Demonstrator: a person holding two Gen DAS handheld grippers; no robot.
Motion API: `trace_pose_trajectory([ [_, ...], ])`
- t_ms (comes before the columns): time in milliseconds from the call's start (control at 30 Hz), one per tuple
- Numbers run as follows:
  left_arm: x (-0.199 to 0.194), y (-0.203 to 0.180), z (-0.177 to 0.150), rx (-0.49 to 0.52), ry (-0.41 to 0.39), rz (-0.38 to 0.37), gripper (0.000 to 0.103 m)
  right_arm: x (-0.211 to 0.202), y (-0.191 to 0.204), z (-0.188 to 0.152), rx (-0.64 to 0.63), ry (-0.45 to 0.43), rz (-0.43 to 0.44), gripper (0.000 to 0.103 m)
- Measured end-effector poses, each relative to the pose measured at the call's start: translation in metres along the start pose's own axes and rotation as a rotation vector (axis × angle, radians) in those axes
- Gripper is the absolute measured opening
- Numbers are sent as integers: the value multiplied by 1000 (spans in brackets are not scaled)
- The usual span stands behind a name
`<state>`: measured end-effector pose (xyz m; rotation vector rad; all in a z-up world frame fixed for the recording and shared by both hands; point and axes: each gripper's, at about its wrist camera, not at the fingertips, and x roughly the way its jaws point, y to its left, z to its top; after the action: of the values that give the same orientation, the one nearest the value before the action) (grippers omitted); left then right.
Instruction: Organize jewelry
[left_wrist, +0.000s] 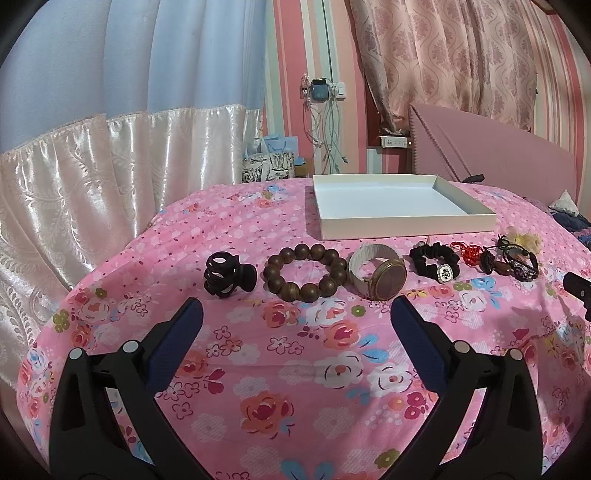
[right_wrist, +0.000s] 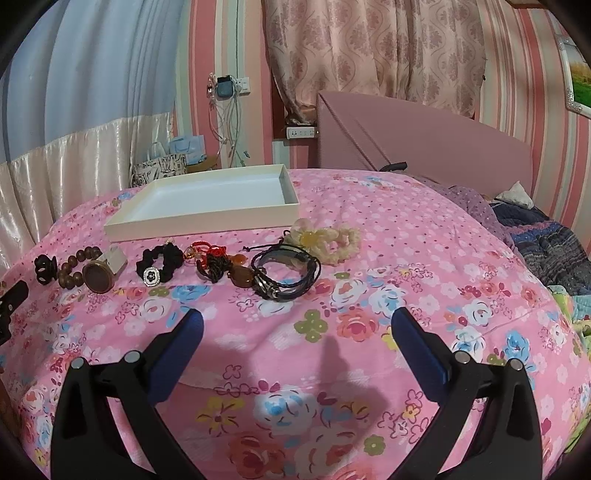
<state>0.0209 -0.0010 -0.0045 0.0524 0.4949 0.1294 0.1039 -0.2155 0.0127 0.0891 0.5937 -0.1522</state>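
A row of jewelry lies on the pink floral bedspread in front of a shallow white tray (left_wrist: 402, 228). From left: a black hair claw (left_wrist: 229, 275), a wooden bead bracelet (left_wrist: 282, 286), a white-strap watch (left_wrist: 386, 278), a black scrunchie (left_wrist: 428, 260), a red cord charm (right_wrist: 208, 254), a dark braided bracelet (right_wrist: 286, 271) and a cream flower scrunchie (right_wrist: 327, 238). My left gripper (left_wrist: 297, 314) is open and empty, just short of the beads and watch. My right gripper (right_wrist: 297, 325) is open and empty, short of the braided bracelet. The tray (right_wrist: 199, 223) holds nothing.
The bed's pink headboard (right_wrist: 424, 140) stands behind the tray. Crumpled blankets (right_wrist: 546, 243) lie at the right. Curtains and a gift bag (left_wrist: 267, 166) are beyond the bed's far left edge. The other gripper's tip shows at the left wrist view's right edge (left_wrist: 578, 291).
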Motion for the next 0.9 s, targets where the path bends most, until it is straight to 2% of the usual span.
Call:
trace_pose_trajectory([
  [233, -3, -1, 0, -2, -13, -1, 100, 0, 0, -1, 1, -1, 0, 101],
  [900, 4, -2, 0, 1, 21, 0, 100, -1, 1, -1, 0, -3, 9, 101],
])
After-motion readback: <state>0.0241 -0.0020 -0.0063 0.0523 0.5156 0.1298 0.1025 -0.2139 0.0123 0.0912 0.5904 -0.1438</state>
